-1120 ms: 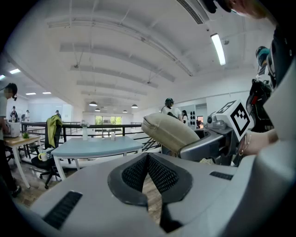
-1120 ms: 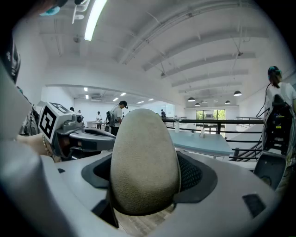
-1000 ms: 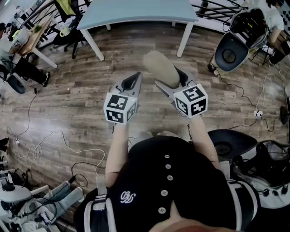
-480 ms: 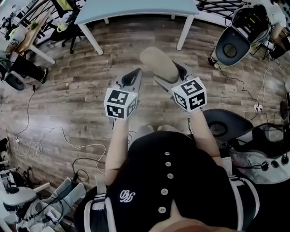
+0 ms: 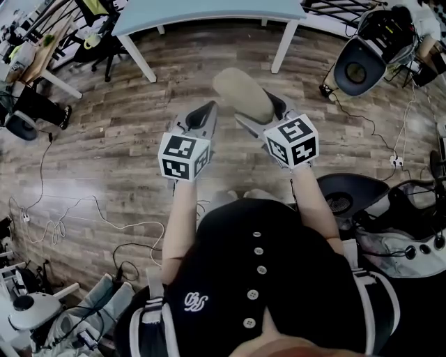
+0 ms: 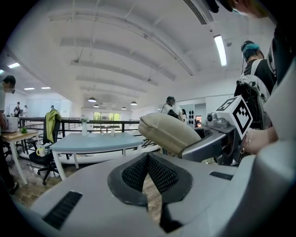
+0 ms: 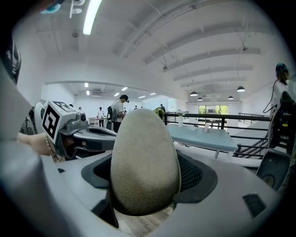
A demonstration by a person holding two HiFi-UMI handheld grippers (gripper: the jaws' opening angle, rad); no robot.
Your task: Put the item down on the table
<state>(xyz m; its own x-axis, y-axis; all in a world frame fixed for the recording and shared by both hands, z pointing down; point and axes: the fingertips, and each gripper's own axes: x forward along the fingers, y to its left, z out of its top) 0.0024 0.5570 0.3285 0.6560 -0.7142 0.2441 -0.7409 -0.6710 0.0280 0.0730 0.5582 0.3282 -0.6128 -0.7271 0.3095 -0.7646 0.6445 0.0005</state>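
A soft beige oval pouch (image 5: 240, 93) is held in the air over the wooden floor, with my right gripper (image 5: 256, 110) shut on its lower half. In the right gripper view the pouch (image 7: 144, 159) fills the space between the jaws. My left gripper (image 5: 203, 115) hovers just left of it, shut with nothing in it; its pads (image 6: 155, 173) meet at the tip. The left gripper view shows the pouch (image 6: 166, 132) up and to the right. The light blue table (image 5: 209, 10) stands ahead, beyond both grippers.
A round dark chair (image 5: 357, 70) and cables lie at the right, and a black chair base (image 5: 348, 202) sits near my right elbow. A wooden desk (image 5: 38, 59) with a seated person is at the far left. Loose cables (image 5: 70, 216) cross the floor.
Both grippers have drifted slightly forward toward the blue table. The pouch stays gripped in the right one, and the left one stays shut.
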